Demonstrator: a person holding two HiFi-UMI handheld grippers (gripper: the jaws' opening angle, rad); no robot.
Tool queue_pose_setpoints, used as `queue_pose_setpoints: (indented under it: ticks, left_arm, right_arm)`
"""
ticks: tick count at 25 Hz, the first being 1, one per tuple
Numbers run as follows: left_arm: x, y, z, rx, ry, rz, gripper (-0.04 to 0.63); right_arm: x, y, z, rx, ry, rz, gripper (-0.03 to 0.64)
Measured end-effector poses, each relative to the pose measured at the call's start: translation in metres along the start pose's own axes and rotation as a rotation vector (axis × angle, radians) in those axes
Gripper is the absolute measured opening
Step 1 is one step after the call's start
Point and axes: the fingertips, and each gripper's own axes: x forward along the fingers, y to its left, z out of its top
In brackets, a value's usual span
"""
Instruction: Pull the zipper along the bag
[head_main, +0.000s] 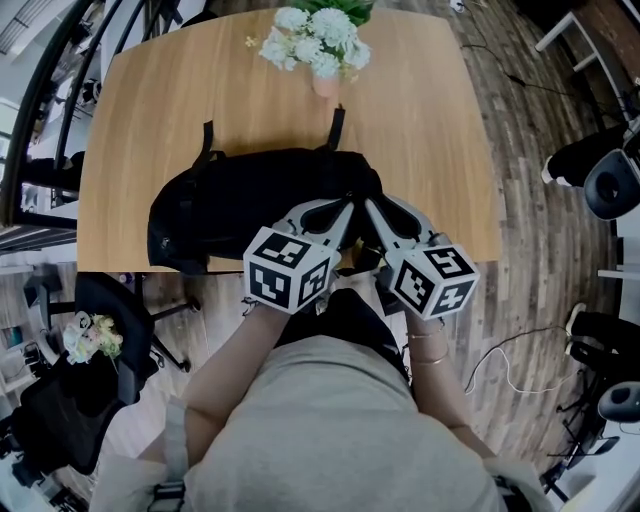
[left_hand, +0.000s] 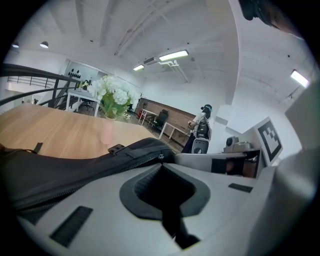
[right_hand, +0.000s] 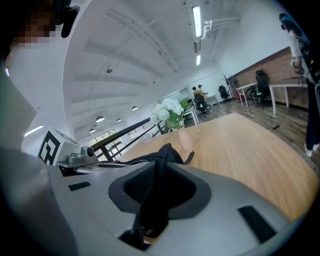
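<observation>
A black bag (head_main: 250, 205) lies across the near half of the wooden table (head_main: 420, 130), with its zipper line (left_hand: 120, 157) running along the top. Both grippers meet at the bag's right end. My left gripper (head_main: 345, 208) is shut, its tips (left_hand: 161, 164) pinched together right at the small silvery slider of the zipper; the pull itself is hidden between them. My right gripper (head_main: 370, 208) is shut on a raised fold of the bag's black fabric (right_hand: 167, 152), which fills the gap between its jaws (right_hand: 159, 162). The bag's two straps point toward the far side.
A pink vase of white flowers (head_main: 320, 45) stands at the table's far edge, beyond the bag. A black office chair (head_main: 110, 310) sits at the near left. Cables and dark equipment (head_main: 610, 180) lie on the floor to the right.
</observation>
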Motion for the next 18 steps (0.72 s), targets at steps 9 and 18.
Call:
queue_pose_setpoints:
  ticks: [9,18]
  left_arm:
    - [-0.018,0.002,-0.003,0.140,0.082,0.063,0.018]
    - [-0.033,0.005,-0.004,0.154,0.097,0.089,0.018]
  right_arm:
    - [-0.002,0.004,0.000,-0.026,0.009,0.038,0.081]
    - [-0.005,0.006,0.002,-0.048,0.012,0.053,0.080]
